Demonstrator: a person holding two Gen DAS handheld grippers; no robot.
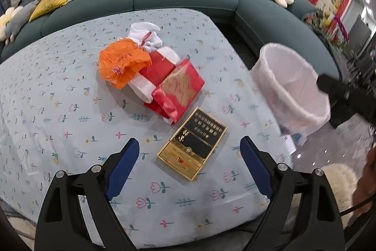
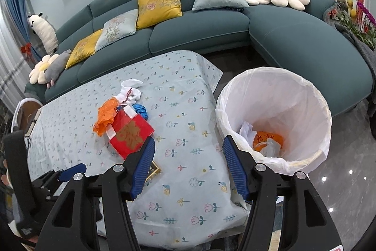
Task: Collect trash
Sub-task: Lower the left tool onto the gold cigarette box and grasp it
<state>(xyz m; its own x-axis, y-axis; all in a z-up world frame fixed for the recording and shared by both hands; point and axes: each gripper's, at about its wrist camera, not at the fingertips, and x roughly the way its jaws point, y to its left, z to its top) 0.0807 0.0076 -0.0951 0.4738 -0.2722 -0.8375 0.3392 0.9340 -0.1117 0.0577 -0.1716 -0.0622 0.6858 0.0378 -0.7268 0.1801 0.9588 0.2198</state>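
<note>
The left gripper (image 1: pixel 189 158) hangs over the near part of the table (image 1: pixel 58 91), jaws wide apart and holding nothing; the gold box (image 1: pixel 192 144) lies flat on the cloth between its fingertips. The right gripper (image 2: pixel 189 152) is likewise spread wide and empty, above the table's right edge. Just beyond the box lies the trash pile: a red bag (image 1: pixel 177 91) overlapping a red packet (image 1: pixel 157 67), an orange bag (image 1: pixel 122 61) and a white bag (image 1: pixel 144 35) touching at the far end. Right of the table stands the lined bin (image 2: pixel 275 114), with orange and white scraps inside. A sofa (image 2: pixel 199 37) runs behind.
</note>
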